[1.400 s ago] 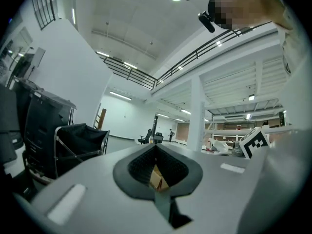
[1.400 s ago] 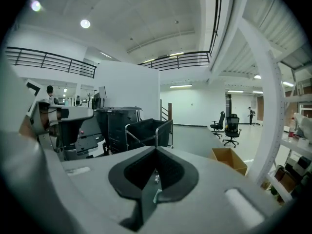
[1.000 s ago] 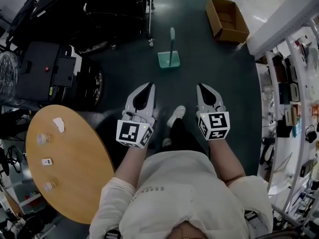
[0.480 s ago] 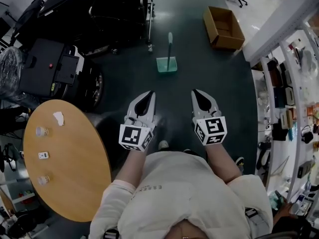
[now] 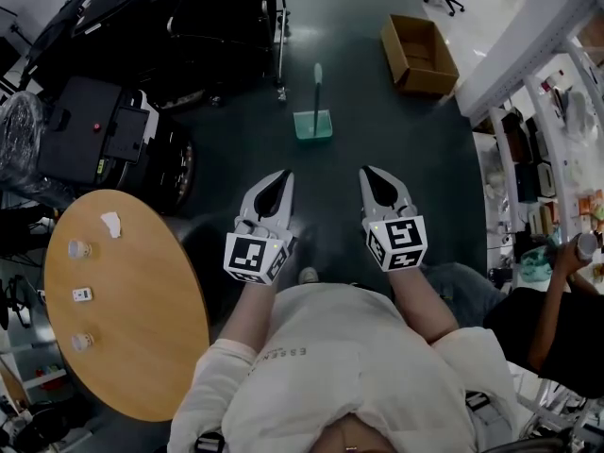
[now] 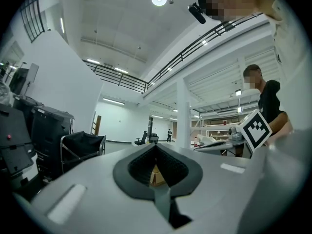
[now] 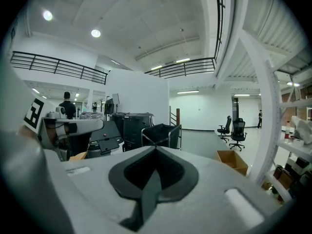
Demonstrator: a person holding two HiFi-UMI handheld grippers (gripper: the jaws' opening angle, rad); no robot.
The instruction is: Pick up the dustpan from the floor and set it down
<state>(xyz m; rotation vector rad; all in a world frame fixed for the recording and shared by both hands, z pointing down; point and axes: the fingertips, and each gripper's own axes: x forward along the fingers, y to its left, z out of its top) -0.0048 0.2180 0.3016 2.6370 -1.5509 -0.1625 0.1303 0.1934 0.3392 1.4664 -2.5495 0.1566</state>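
Note:
In the head view a green dustpan (image 5: pixel 312 122) with a long pale upright handle stands on the dark floor, well ahead of both grippers. My left gripper (image 5: pixel 281 175) and my right gripper (image 5: pixel 366 173) hang side by side at waist height, short of the dustpan, both shut with nothing between the jaws. The left gripper view shows its jaw tips (image 6: pixel 156 145) meeting; the right gripper view shows the same (image 7: pixel 156 148). Neither gripper view shows the dustpan.
A round wooden table (image 5: pixel 142 338) with small items is at the left. Dark equipment and a black cart (image 5: pixel 99 125) stand at the back left. An open cardboard box (image 5: pixel 420 53) lies beyond the dustpan at right. Shelving (image 5: pixel 557 159) lines the right side, where another person (image 5: pixel 552 319) stands.
The person has stepped forward and both grippers have advanced slightly toward the dustpan. Another person has come into view at the right edge. Both grippers stay shut.

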